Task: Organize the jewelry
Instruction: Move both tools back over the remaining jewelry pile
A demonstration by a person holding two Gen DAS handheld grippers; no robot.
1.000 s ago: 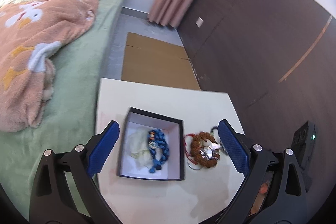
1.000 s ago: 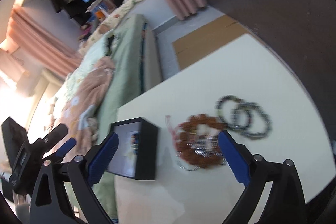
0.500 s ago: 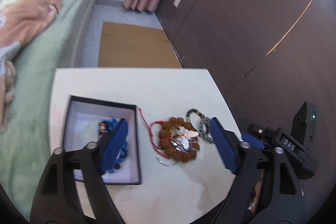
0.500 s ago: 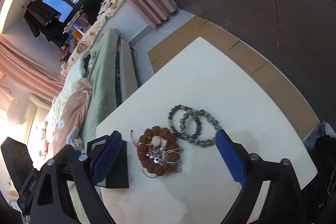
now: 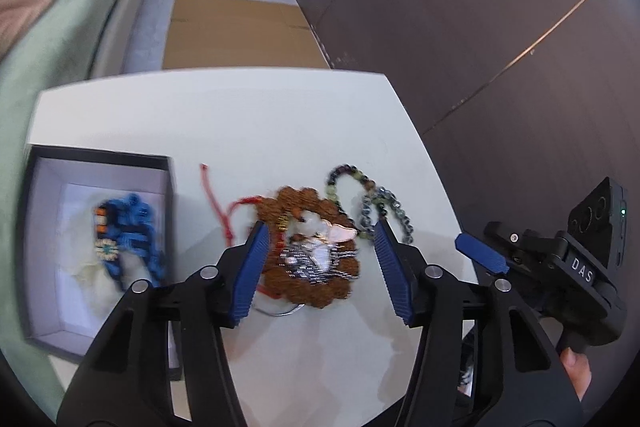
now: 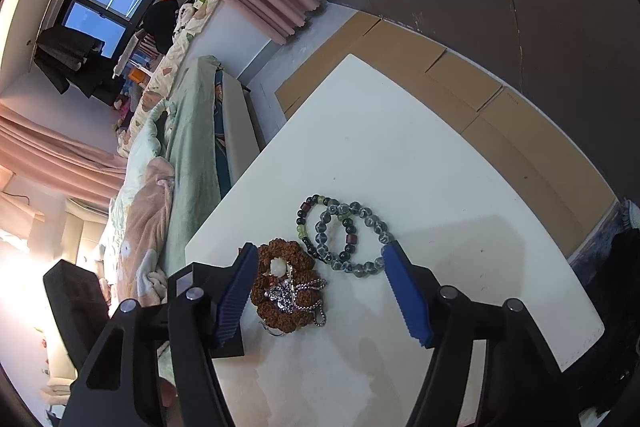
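Note:
A black box (image 5: 32, 311) with a white lining holds a blue beaded piece (image 5: 132, 231) at the table's left. A brown bead bracelet (image 5: 308, 195) with a silver chain (image 5: 312, 259) on it lies mid-table, a red cord (image 5: 216, 199) beside it. Two dark bead bracelets (image 5: 372, 203) overlap to its right. My left gripper (image 5: 320, 231) is open, its jaws on either side of the brown pile. My right gripper (image 6: 318, 253) is open above the bracelets (image 6: 344, 231), with the brown pile (image 6: 284, 287) by its left finger. It also shows at the right of the left wrist view (image 5: 480, 253).
The white table (image 5: 260, 123) stands next to a bed with green sheet (image 5: 60, 27) on the left. Flat cardboard (image 5: 236, 31) lies on the floor beyond it. A dark panelled wall (image 5: 480, 27) runs along the right.
My left gripper has moved right from over the box to over the brown pile and come closer to it. My right gripper has come closer to the bracelets.

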